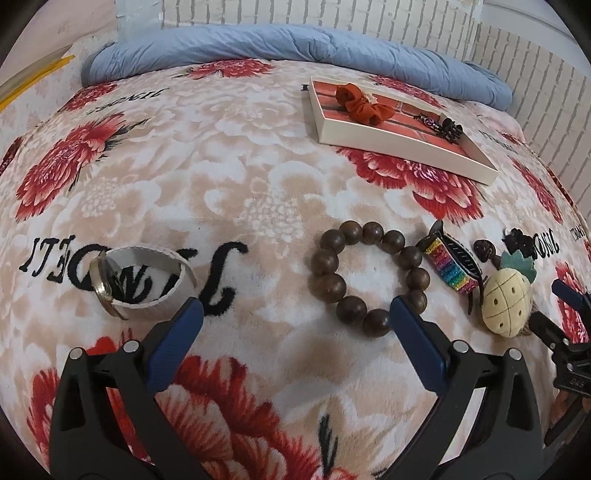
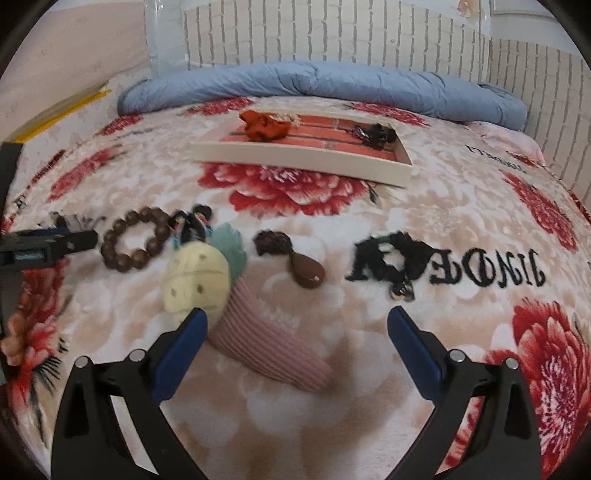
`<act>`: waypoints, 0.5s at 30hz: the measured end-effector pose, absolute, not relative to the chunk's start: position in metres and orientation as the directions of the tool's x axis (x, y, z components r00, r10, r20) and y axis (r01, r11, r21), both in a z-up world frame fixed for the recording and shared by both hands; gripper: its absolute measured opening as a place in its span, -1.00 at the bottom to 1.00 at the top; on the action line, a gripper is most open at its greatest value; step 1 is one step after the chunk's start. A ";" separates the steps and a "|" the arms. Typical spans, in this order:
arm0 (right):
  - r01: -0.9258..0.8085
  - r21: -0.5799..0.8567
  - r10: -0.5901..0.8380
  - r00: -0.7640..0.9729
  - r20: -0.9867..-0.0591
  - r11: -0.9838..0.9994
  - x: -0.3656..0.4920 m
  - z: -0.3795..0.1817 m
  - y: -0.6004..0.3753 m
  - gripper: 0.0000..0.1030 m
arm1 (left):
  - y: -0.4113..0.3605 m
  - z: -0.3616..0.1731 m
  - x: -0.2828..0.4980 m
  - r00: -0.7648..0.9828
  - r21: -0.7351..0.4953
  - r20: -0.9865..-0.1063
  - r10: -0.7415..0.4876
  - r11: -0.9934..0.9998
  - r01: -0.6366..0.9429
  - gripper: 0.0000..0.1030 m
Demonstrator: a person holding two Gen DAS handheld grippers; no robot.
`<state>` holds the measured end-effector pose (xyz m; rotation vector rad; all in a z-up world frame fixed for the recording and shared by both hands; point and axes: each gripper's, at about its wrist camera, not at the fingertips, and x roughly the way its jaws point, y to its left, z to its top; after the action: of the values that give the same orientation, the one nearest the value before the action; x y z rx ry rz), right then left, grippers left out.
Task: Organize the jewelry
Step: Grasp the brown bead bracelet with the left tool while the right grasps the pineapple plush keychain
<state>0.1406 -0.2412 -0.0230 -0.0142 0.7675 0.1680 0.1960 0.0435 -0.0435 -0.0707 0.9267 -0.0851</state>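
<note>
A white tray (image 1: 402, 146) with a red brick-pattern floor lies at the far side of the bed; it holds a red scrunchie (image 1: 364, 103) and dark hair pieces (image 1: 445, 127). My left gripper (image 1: 295, 314) is open, low over the blanket, its right finger touching a brown bead bracelet (image 1: 369, 273). A white-strap watch (image 1: 142, 282) lies by its left finger. A rainbow hair clip (image 1: 452, 266) and a pineapple charm (image 1: 508, 302) lie to the right. My right gripper (image 2: 297, 321) is open and empty, with the pineapple charm (image 2: 197, 278), a pink ribbed piece (image 2: 269, 350), a brown pendant (image 2: 306, 271) and a black scrunchie (image 2: 393, 258) before it.
The bed has a floral blanket (image 1: 229, 177) with black lettering. A rolled blue quilt (image 1: 295, 44) lies along the back against a white brick-pattern wall (image 2: 332, 33). The left gripper shows at the left edge of the right wrist view (image 2: 48, 243).
</note>
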 end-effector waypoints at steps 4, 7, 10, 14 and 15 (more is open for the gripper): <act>-0.186 0.042 0.164 0.710 -0.685 0.982 0.146 -0.016 -0.229 0.86 | 0.041 -0.044 0.203 0.593 -0.084 -0.799 -0.096 0.995 0.047 0.87; -0.191 0.038 0.163 0.702 -0.693 0.981 0.152 -0.019 -0.222 0.86 | 0.039 -0.044 0.209 0.589 -0.084 -0.802 -0.101 0.995 0.056 0.83; -0.191 0.038 0.162 0.691 -0.705 0.981 0.158 -0.023 -0.216 0.86 | 0.036 -0.046 0.216 0.579 -0.082 -0.809 -0.105 0.994 0.067 0.73; -0.191 0.027 0.152 0.684 -0.713 0.981 0.163 -0.029 -0.212 0.81 | 0.031 -0.054 0.225 0.559 -0.062 -0.824 -0.096 0.995 0.079 0.60; -0.191 0.032 0.156 0.683 -0.713 0.981 0.164 -0.030 -0.212 0.74 | 0.031 -0.056 0.227 0.553 -0.062 -0.828 -0.096 0.995 0.081 0.56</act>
<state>0.1635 -0.2120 -0.0298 -0.0460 0.7953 0.1946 0.2273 0.0309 -0.0560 -0.0175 0.9793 -0.1047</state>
